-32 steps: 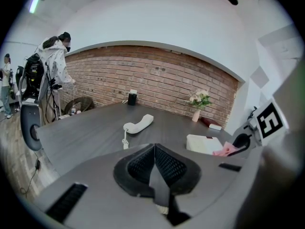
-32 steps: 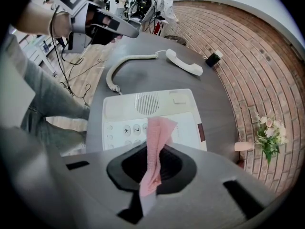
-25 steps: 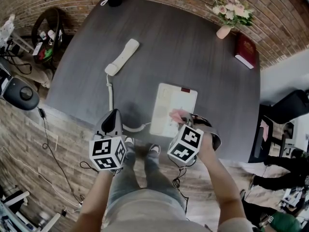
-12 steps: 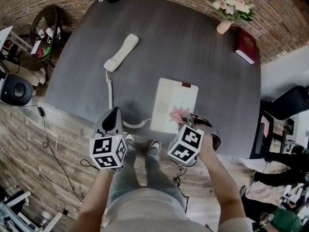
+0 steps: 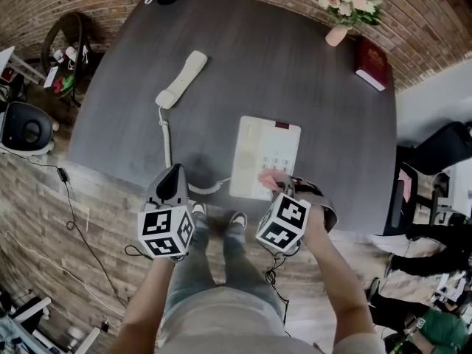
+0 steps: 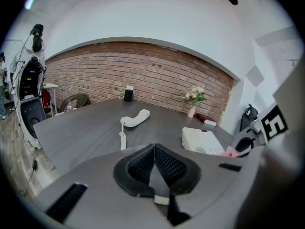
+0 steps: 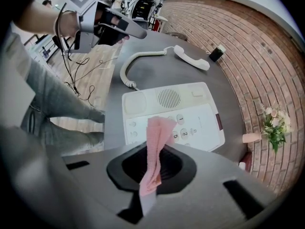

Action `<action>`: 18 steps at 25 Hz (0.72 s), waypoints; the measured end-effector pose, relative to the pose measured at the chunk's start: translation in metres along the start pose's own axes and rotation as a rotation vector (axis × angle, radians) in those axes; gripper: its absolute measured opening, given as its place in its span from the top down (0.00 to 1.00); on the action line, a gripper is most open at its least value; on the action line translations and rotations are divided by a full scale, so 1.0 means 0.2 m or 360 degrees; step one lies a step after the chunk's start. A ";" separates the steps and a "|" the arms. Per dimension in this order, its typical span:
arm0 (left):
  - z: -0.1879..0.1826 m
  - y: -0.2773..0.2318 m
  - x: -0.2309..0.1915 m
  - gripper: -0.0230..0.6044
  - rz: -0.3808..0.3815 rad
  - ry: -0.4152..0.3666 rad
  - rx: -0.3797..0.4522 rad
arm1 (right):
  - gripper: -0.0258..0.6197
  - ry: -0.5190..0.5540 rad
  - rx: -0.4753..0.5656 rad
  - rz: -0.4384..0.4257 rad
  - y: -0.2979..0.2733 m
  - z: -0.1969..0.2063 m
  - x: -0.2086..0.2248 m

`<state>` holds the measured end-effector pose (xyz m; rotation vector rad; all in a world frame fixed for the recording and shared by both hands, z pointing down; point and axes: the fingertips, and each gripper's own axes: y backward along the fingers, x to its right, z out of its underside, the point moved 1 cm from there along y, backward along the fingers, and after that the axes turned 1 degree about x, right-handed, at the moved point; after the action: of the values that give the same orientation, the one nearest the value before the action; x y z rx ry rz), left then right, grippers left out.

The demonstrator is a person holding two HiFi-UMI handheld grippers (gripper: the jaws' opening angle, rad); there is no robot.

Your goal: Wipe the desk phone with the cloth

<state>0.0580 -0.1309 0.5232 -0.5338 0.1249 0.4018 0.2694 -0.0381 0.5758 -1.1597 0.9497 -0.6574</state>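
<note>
Two hand-held grippers sit at the near edge of a dark grey table (image 5: 310,87). Farthest left, the cream handset (image 5: 182,80) lies off its cradle on the tabletop, well apart from the base. Its coiled cord (image 5: 167,140) runs back toward the person. The left gripper (image 5: 175,177) is near the cord's bend, with its jaws pressed fully together and nothing between them. Right of it is the cream desk phone base (image 5: 262,153), keypad facing up. The right gripper (image 5: 286,189) has its jaws clamped on a pink cloth (image 7: 156,140). The cloth's free end sticks out over the keypad at the base's near right corner. Far right, a vase of flowers (image 5: 341,9) and a red book (image 5: 371,63) stand by the brick wall.
</note>
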 end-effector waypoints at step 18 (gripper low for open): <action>0.02 -0.01 0.04 0.95 0.0080 -0.0040 -0.0029 | 0.93 -0.0056 -0.0004 -0.0028 0.00 0.03 -0.15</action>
<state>0.0669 -0.1268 0.5258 -0.5441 0.1104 0.4587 0.2609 -0.0109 0.5838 -1.1795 0.9115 -0.6480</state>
